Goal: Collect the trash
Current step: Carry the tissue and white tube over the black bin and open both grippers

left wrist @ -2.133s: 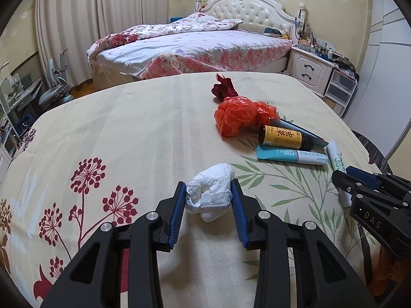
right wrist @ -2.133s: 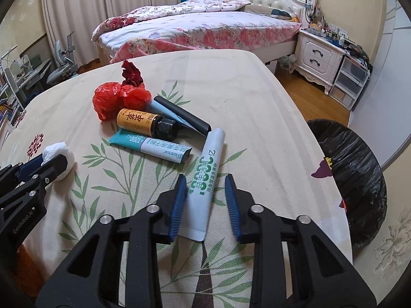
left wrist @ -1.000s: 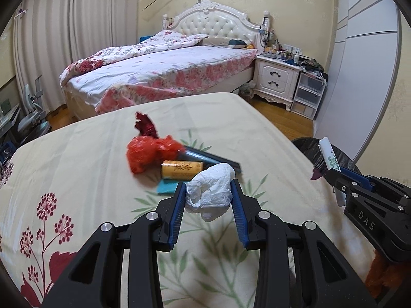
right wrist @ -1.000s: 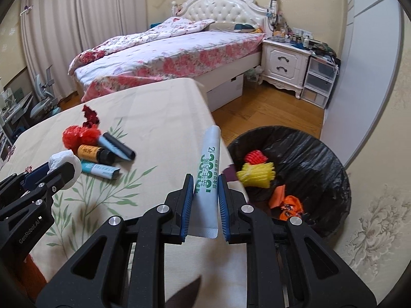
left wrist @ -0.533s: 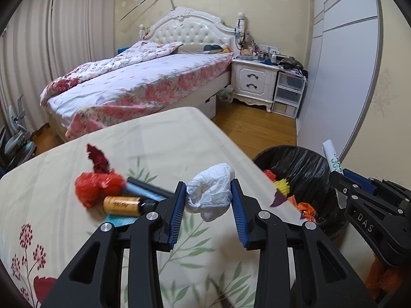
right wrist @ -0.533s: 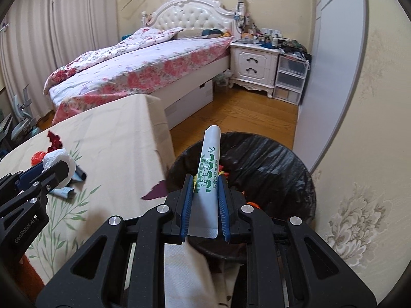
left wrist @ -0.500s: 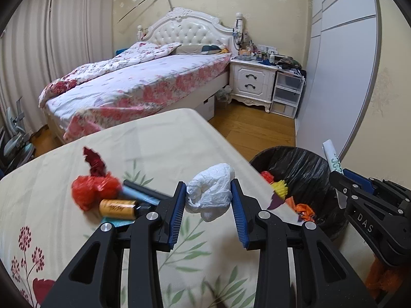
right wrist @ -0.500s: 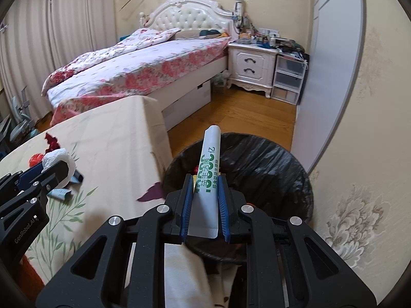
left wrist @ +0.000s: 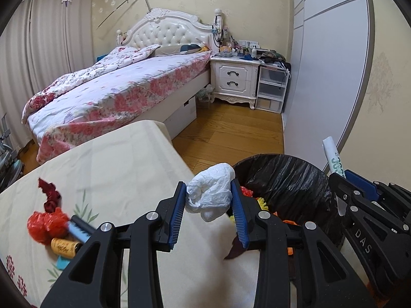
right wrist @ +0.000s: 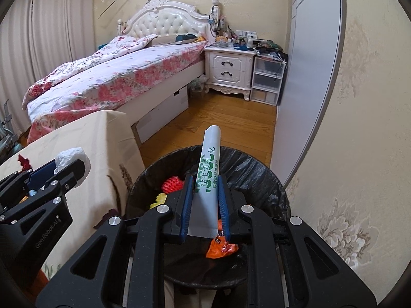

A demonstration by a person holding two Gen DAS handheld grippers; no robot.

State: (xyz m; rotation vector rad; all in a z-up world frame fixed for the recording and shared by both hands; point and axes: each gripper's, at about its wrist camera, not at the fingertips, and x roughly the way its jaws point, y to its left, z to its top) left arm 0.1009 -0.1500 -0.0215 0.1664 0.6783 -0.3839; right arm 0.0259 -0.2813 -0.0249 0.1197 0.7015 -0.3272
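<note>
My left gripper (left wrist: 208, 188) is shut on a crumpled white tissue wad (left wrist: 212, 195), held over the table's right edge beside the black-lined trash bin (left wrist: 290, 177). Over the bin's mouth (right wrist: 257, 177) my right gripper (right wrist: 205, 183) is shut on a white toothpaste tube (right wrist: 208, 172) with green print, its cap end pointing up and away. That tube (left wrist: 332, 157) and the right gripper also show at the right of the left wrist view. The tissue wad (right wrist: 69, 156) in the left gripper shows at the left of the right wrist view. Red, yellow and orange scraps (right wrist: 221, 247) lie inside the bin.
On the cream floral tablecloth (left wrist: 115, 159) lie a red plastic bag (left wrist: 46, 224), a dark red scrap (left wrist: 50, 196), a yellow-labelled bottle (left wrist: 64, 247) and tubes. Wooden floor (left wrist: 226, 131), a bed (left wrist: 115, 87), a white nightstand (left wrist: 235, 78) and a pale wall (right wrist: 346, 128) surround the bin.
Both grippers have travelled right, off the table toward the bin. The tube now hangs over the bin's mouth and the tissue nears the table edge. Both grips are unchanged.
</note>
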